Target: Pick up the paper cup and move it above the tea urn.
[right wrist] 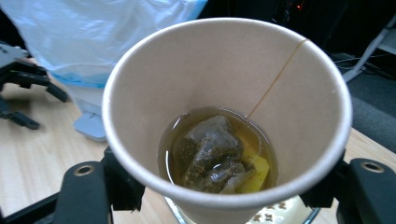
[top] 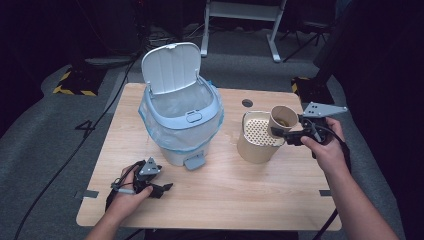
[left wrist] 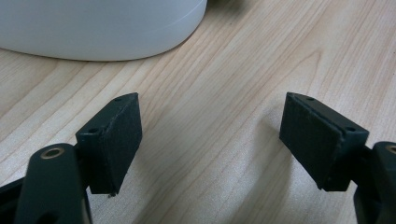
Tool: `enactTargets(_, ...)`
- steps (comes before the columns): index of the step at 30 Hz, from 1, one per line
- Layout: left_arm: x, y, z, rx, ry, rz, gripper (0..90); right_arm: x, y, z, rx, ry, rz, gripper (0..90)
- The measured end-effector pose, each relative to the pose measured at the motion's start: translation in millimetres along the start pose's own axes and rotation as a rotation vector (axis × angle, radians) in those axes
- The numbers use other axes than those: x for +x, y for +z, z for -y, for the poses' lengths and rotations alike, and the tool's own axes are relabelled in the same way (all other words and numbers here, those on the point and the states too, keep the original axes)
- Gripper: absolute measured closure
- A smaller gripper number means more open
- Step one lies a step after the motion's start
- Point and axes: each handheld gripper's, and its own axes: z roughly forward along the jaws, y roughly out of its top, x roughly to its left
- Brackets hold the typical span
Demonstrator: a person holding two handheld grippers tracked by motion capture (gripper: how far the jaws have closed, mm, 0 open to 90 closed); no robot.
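Observation:
My right gripper (top: 286, 134) is shut on a tan paper cup (top: 283, 121), tilted over a beige canister (top: 252, 150) with a perforated top. In the right gripper view the paper cup (right wrist: 224, 84) holds a little yellowish tea and a wet tea bag (right wrist: 210, 154) whose string runs up the inside wall. A pale blue pedal bin (top: 181, 112) with a plastic liner stands with its lid up at the table's middle left. My left gripper (top: 159, 189) rests open on the wooden table (top: 225, 190) in front of the bin, nothing between its pads (left wrist: 116, 140).
The bin's white base (left wrist: 107, 32) lies just beyond the left gripper's jaws. A round cable hole (top: 247, 103) sits behind the canister. Cables trail off the table's left side to the grey floor. A white stand's legs (top: 240, 30) are behind the table.

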Motion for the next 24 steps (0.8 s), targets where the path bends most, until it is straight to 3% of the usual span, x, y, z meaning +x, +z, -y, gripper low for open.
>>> enactTargets(16, 0.0, 0.0, 0.0, 0.0, -0.002, 0.0, 21.3, -28.7, 26.0, -2.5, 0.056, -0.002, 0.031, 31.7)
enactTargets(24, 0.1, 0.0, 0.0, 0.0, -0.001, 0.001, 21.2, -39.8, 34.1, 0.1, 0.082, 0.027, 0.035, 31.6)
